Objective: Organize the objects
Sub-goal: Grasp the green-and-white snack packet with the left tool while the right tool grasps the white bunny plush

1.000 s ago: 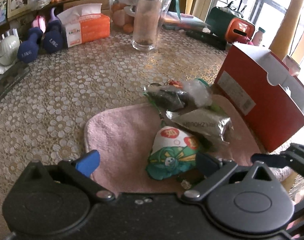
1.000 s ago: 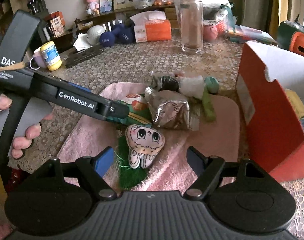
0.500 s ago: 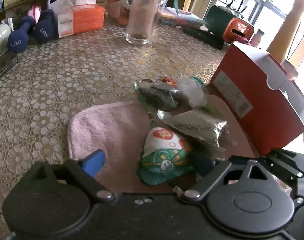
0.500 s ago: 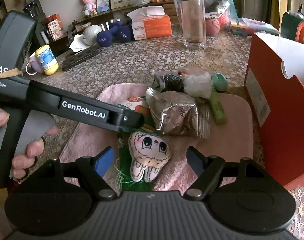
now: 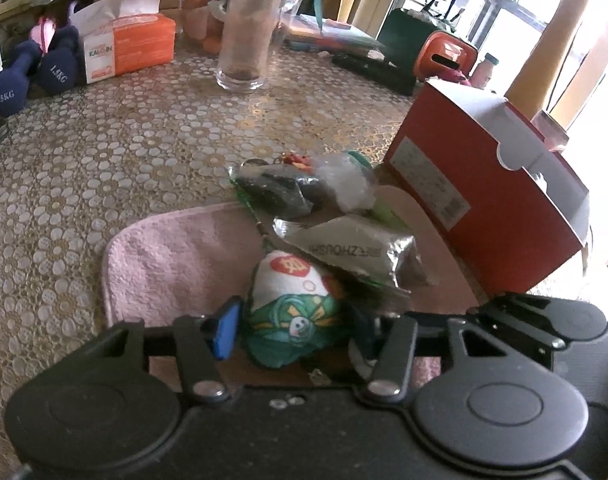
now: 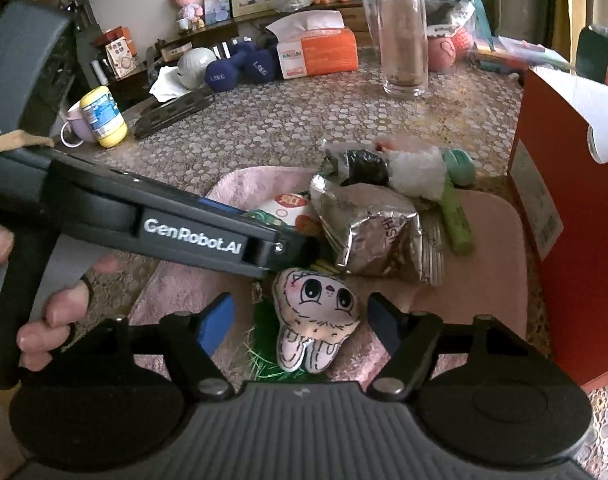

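Observation:
A pile of small things lies on a pink towel (image 5: 176,252). My left gripper (image 5: 294,326) has its fingers closed in against both sides of a green and white snack bag (image 5: 292,308). Behind it lie a silver foil packet (image 5: 355,248), a dark wrapped item (image 5: 276,192) and a clear plastic bag (image 5: 347,184). My right gripper (image 6: 300,316) is open, its fingers either side of a pink tooth-shaped plush (image 6: 315,312) without touching it. The left gripper's body (image 6: 184,236) crosses the right wrist view. A green stick (image 6: 455,220) lies by the foil packet (image 6: 371,232).
An open red cardboard box (image 5: 487,200) stands right of the towel. Further back on the patterned tablecloth are a tall glass jar (image 5: 248,32), an orange tissue box (image 5: 132,48) and blue dumbbells (image 5: 32,80). A yellow bottle (image 6: 104,116) and mug stand at the table's left edge.
My left gripper has moved forward and its fingers have closed in onto the green and white snack bag. My right gripper has come closer over the tooth plush and stays open.

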The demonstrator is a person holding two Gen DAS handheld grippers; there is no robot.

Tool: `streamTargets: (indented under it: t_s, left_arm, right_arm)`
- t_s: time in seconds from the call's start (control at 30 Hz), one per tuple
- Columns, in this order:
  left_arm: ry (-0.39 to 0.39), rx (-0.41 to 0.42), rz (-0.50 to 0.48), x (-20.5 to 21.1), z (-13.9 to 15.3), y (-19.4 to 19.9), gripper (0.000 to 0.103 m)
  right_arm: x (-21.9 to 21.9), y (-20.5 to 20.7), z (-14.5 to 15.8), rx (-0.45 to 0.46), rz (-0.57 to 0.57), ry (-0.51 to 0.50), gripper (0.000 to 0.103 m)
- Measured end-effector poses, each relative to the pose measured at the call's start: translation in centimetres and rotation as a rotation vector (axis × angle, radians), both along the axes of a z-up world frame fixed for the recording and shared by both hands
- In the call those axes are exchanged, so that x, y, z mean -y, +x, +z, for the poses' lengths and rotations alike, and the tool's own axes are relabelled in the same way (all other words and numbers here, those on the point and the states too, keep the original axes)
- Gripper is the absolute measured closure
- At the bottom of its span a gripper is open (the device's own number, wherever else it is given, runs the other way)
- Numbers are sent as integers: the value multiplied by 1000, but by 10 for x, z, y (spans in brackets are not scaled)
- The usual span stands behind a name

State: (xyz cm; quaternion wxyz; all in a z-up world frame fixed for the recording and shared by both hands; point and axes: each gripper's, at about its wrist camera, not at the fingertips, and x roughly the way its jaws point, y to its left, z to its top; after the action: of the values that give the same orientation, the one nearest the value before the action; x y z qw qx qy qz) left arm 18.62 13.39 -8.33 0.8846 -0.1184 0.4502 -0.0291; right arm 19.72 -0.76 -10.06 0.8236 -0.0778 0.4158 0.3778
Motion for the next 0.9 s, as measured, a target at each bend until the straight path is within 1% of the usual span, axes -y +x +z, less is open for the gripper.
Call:
streamTargets:
  t_s: [0.13, 0.23, 0.3, 0.33, 0.43, 0.57, 0.63, 0.9]
  left_arm:
    - [-6, 7, -8, -2, 0, -4, 52]
    - [-17, 10, -7, -5, 0, -6, 53]
    - [-21, 10, -5, -6, 1, -7, 54]
    - [-22, 11, -4, -6, 1, -8, 55]
    - [-15, 16, -4, -6, 3, -10, 56]
    - [-24, 33, -2, -8, 10, -17, 57]
    - [-32, 41, -3, -9, 15, -22, 59]
    - [-60, 96, -24, -7, 43, -38, 60]
  right_arm:
    - [2, 4, -3, -14, -16, -3, 37]
    - [6, 8, -3, -37, -32, 19, 39]
    - [7, 10, -4, -54, -40, 28, 48]
    - [8, 12, -5, -68, -46, 33, 50]
    - [10, 13, -5, -87, -62, 50, 51]
    - [15, 7, 1, -77, -66, 66, 51]
    - [20, 3, 7, -66, -65, 72, 51]
    - [52, -12, 40, -15, -82, 104, 51]
